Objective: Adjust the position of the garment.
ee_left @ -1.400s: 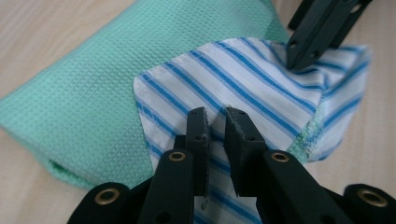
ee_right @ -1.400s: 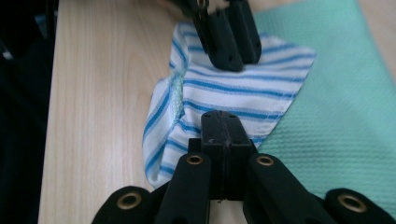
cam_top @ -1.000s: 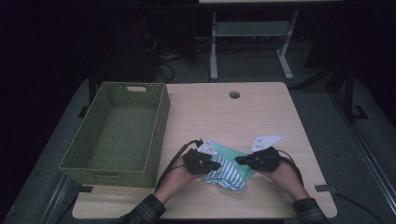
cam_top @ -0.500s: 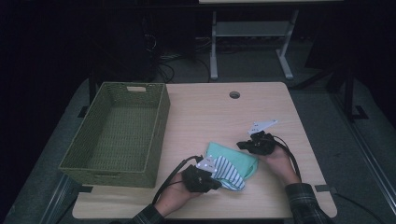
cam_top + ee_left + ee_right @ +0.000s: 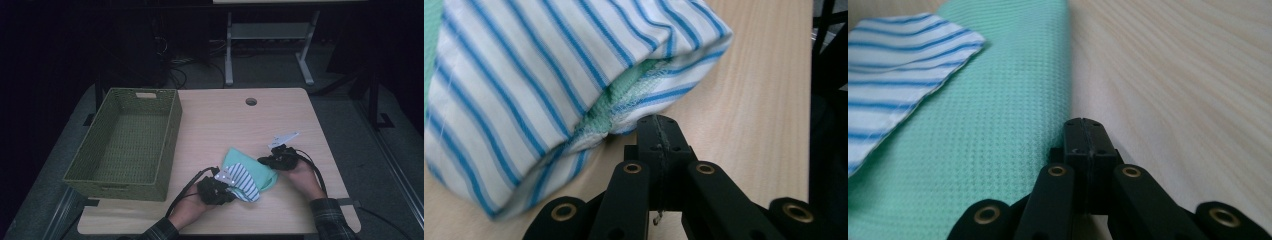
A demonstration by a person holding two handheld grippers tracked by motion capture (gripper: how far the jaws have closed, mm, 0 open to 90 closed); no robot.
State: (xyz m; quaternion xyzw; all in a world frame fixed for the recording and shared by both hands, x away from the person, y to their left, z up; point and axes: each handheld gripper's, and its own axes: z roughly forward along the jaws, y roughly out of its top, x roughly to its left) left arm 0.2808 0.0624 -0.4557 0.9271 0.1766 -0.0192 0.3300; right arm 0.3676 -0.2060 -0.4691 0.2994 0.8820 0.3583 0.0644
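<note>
A folded cloth lies on the wooden table (image 5: 240,125), mint green waffle weave (image 5: 260,172) on one face and blue-and-white stripes (image 5: 243,182) on the other. The striped flap is turned over on top of the green. My left gripper (image 5: 216,189) is shut at the cloth's near left corner; in the left gripper view its tip (image 5: 659,127) rests against the striped hem (image 5: 574,75) with nothing between the jaws. My right gripper (image 5: 272,161) is shut at the cloth's right edge; in the right gripper view its tip (image 5: 1087,130) sits on bare table beside the green fold (image 5: 998,150).
An empty green wicker basket (image 5: 172,142) stands on the table's left part. A round cable hole (image 5: 251,101) is near the far edge. Beyond the table are a metal stand (image 5: 270,35) and floor cables.
One second ago both grippers were close together on the cloth. The left one has drawn toward the front edge and the right one outward to the right; the striped flap now lies folded over the green.
</note>
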